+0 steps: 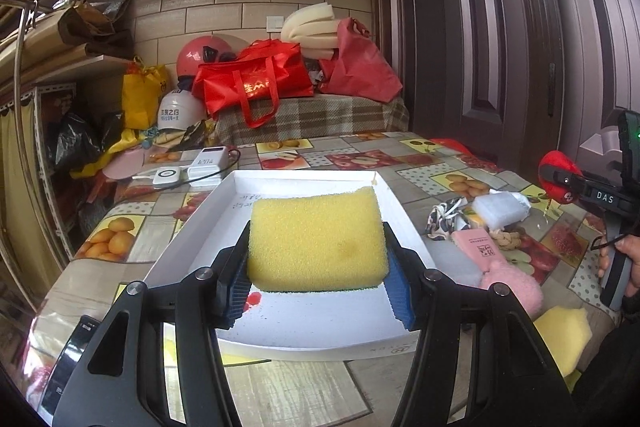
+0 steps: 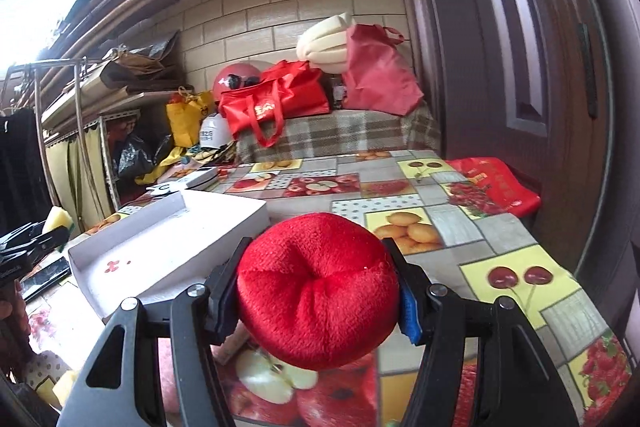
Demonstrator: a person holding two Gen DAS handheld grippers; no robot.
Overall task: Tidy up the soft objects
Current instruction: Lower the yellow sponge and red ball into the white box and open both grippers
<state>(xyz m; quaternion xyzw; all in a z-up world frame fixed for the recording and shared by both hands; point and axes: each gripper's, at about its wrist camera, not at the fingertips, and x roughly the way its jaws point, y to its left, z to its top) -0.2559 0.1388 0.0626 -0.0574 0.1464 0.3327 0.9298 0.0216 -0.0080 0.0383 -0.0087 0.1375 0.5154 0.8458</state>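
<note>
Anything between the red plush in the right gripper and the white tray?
Nothing visible. The red plush, clamped in the right gripper, hangs beside the white tray with only bare tablecloth between. The tray's near floor looks free.

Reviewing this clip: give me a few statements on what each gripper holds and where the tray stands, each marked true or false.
1. The left gripper holds a yellow sponge over the white tray. True.
2. The right gripper is empty. False: its jaws grip a red plush toy.
3. The tray already holds several soft items. False: its visible floor shows only red spots.
4. A pink fluffy item lies on the table right of the tray. True.
</note>
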